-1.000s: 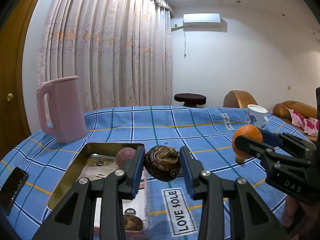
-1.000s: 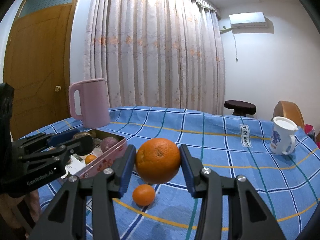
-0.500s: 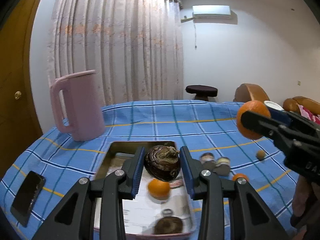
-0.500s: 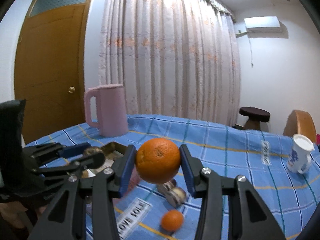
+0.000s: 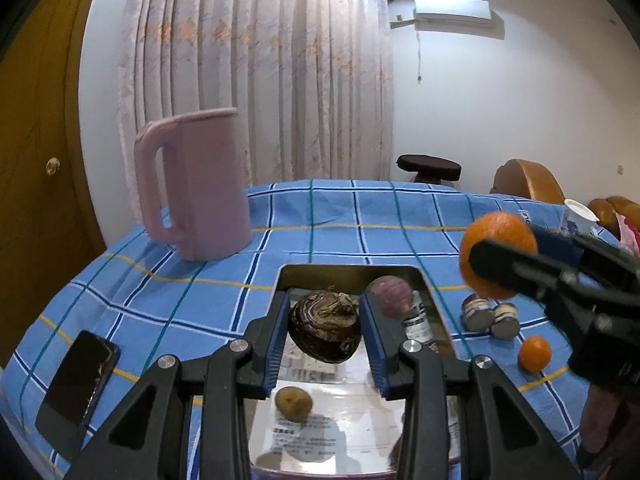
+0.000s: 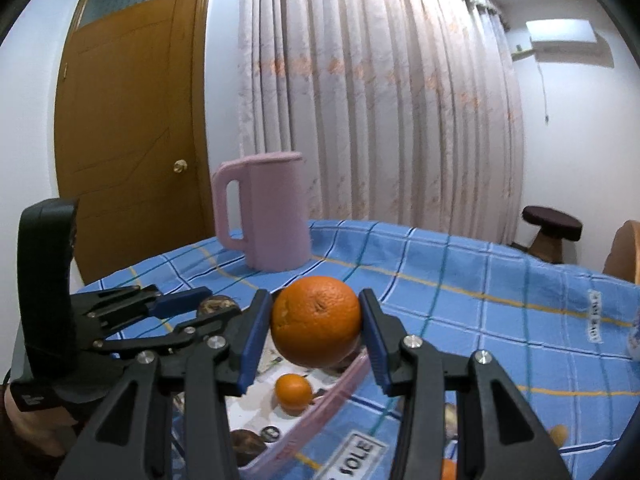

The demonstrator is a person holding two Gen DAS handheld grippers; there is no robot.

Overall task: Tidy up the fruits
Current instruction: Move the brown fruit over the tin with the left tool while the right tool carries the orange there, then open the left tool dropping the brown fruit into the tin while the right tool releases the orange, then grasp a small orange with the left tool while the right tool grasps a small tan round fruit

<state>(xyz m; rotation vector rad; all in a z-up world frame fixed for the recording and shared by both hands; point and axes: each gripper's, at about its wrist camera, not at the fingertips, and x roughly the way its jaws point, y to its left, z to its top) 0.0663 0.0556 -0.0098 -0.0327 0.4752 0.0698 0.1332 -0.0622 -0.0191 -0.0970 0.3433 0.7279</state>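
Observation:
My left gripper (image 5: 325,305) is shut on a dark brown wrinkled fruit (image 5: 325,332), held above the metal tray (image 5: 348,271). A purple fruit (image 5: 390,295) and a small brown fruit (image 5: 293,402) lie in the tray. My right gripper (image 6: 316,300) is shut on a large orange (image 6: 317,320) over the tray's pink right wall (image 6: 340,390). A small orange (image 6: 293,394) lies in the tray below it. The right gripper (image 5: 516,246) with the large orange (image 5: 496,240) shows at the right of the left wrist view. The left gripper (image 6: 218,303) shows at the left of the right wrist view.
A pink jug (image 5: 192,188) stands behind the tray on the blue checked cloth. A phone (image 5: 76,384) lies at the table's left edge. Right of the tray are two small jars (image 5: 490,318) and another small orange (image 5: 535,354). A white cup (image 5: 578,218) stands far right.
Both grippers have swung left across the table with their fruits still gripped. The tray now lies under the left gripper, and the large orange has come over the tray's right wall.

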